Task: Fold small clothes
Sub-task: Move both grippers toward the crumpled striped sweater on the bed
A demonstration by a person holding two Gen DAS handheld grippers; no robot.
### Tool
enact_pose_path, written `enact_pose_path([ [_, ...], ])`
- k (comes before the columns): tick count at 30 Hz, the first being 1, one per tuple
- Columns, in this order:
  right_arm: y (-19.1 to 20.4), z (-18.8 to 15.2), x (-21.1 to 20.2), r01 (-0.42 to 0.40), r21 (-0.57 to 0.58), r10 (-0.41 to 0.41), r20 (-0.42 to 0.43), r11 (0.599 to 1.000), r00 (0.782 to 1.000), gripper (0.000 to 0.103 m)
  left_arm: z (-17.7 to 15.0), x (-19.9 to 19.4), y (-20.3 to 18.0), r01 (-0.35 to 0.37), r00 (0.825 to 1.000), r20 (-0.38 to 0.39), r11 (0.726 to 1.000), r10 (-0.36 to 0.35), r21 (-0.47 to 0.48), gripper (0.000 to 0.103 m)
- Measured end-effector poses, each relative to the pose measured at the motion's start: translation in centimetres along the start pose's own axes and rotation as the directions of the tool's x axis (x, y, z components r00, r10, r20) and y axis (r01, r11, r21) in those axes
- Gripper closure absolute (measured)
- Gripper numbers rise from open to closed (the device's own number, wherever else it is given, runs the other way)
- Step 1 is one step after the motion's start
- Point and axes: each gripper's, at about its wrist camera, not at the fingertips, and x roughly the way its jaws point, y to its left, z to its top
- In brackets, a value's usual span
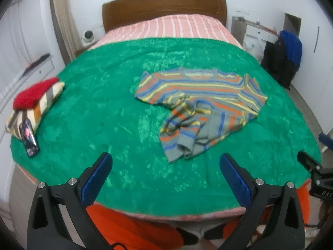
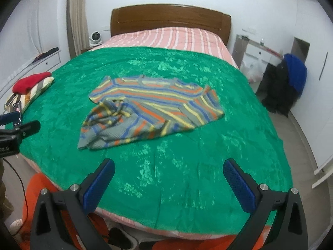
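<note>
A small striped shirt [image 1: 199,104] in grey, orange, blue and yellow lies crumpled on the green blanket [image 1: 104,104]. Its upper part is spread flat, and its lower hem is bunched toward the near edge. In the right wrist view the same striped shirt [image 2: 149,108] sits mid-bed on the green blanket [image 2: 208,156]. My left gripper [image 1: 165,162] hangs open above the bed's near edge, short of the shirt, holding nothing. My right gripper [image 2: 168,168] is open too, also near the front edge and clear of the shirt. The right gripper's body [image 1: 312,170] shows at the left view's right edge.
A striped pillow [image 1: 41,104] with a red cloth [image 1: 33,93] on it and a phone [image 1: 29,137] lie at the bed's left edge. A wooden headboard [image 1: 164,10] is at the far end. A chair with dark and blue clothes [image 1: 285,58] stands right. Orange fabric [image 1: 135,229] lies below.
</note>
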Motion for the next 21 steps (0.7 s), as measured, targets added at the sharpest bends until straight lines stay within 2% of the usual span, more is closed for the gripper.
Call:
enact_pose_path([
  [5,-0.14,-0.89,0.35,-0.007,0.000,0.007,-0.023,1.000,1.000,0.000,-1.04,0.58,0.03,0.012,0.999,-0.043,1.000,-0.012,-0.014,0.000],
  [15,0.58,-0.58,0.10,-0.034,-0.008,0.034,-0.001,0.999,0.999,0.000,-0.82,0.16,-0.30,-0.007,0.999,-0.032,1.000,0.008,0.007,0.000],
  [21,0.07,-0.88,0.02,-0.009,-0.004,0.009,0.006,1.000,1.000,0.000,-1.08,0.41,0.10,-0.007,0.999,-0.038,1.000,0.007,-0.004,0.000],
])
